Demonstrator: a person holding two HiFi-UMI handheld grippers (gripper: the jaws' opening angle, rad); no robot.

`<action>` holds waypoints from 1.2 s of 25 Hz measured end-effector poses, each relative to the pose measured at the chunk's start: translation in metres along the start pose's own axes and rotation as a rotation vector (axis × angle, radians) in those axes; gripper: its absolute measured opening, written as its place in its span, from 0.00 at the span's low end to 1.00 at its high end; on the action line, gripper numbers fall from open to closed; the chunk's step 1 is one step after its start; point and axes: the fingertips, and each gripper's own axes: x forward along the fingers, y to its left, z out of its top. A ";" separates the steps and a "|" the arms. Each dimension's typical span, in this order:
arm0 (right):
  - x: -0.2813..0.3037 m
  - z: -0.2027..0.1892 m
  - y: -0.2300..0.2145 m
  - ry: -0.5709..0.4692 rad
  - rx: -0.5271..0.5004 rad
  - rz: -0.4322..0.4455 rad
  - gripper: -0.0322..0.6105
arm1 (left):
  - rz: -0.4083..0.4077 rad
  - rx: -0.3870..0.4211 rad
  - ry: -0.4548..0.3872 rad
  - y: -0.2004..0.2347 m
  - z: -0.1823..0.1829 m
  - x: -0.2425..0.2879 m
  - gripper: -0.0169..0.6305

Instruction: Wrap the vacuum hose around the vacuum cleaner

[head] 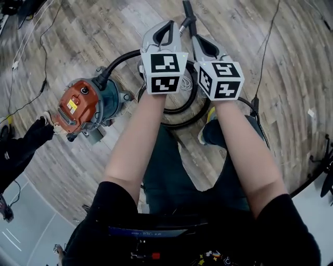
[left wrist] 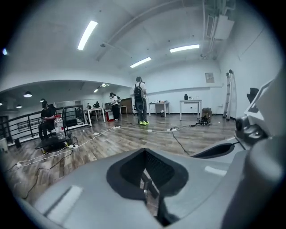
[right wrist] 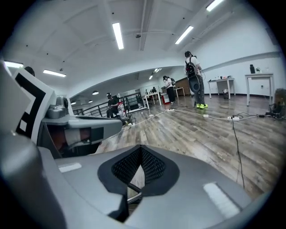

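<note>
**Vacuum cleaner** [head: 83, 106]: orange-topped canister on a teal body, left of centre on the wooden floor [head: 93, 31]. Hose port facing the upper right. Probably heavy enough to stay put while the hose is drawn round it.

**Hose** [head: 122, 58]: black, leaving the canister at its upper right and arching toward top centre. Then lying in loose loops at centre frame, partly hidden beneath both grippers. Loops beside the canister, not round it. No fixed long axis in the soft run. Judged light, bendy and springy, so prone to uncoiling; surface ribbing not discernible. Best hold: across its width, on the soft run close to the canister or on the outer loop.

**Rigid tube end** [head: 186, 13]: pointing to the top edge, long axis top to bottom. Too stiff to bend.

**Left gripper** [head: 167, 26]: held above the loops, aimed out across the room. Fingers [left wrist: 89, 188] closed tip to tip, nothing between.

**Right gripper** [head: 197, 40]: just beside the left. Fingers [right wrist: 214, 179] likewise pressed together and empty.
</note>
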 end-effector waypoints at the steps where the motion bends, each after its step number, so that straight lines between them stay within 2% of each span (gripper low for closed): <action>1: -0.017 0.029 0.007 -0.020 -0.009 0.007 0.08 | 0.003 -0.008 -0.013 0.000 0.028 -0.015 0.04; 6: -0.105 0.176 0.051 -0.128 -0.089 0.061 0.08 | 0.009 0.005 -0.091 0.003 0.173 -0.097 0.04; 8: -0.145 0.227 0.078 -0.164 -0.114 0.091 0.08 | 0.000 -0.009 -0.096 0.002 0.218 -0.135 0.04; 11: -0.212 0.291 0.125 -0.224 -0.142 0.145 0.08 | -0.005 -0.019 -0.117 -0.008 0.278 -0.204 0.04; 15: -0.280 0.352 0.172 -0.328 -0.190 0.211 0.08 | 0.054 -0.037 -0.218 -0.013 0.351 -0.286 0.04; 20: -0.337 0.377 0.193 -0.377 -0.209 0.208 0.08 | 0.121 -0.078 -0.293 -0.014 0.384 -0.341 0.04; 24: -0.344 0.383 0.194 -0.377 -0.250 0.217 0.08 | 0.185 -0.079 -0.327 -0.007 0.397 -0.352 0.04; 30: -0.337 0.390 0.201 -0.393 -0.264 0.205 0.08 | 0.198 -0.068 -0.333 -0.009 0.398 -0.356 0.04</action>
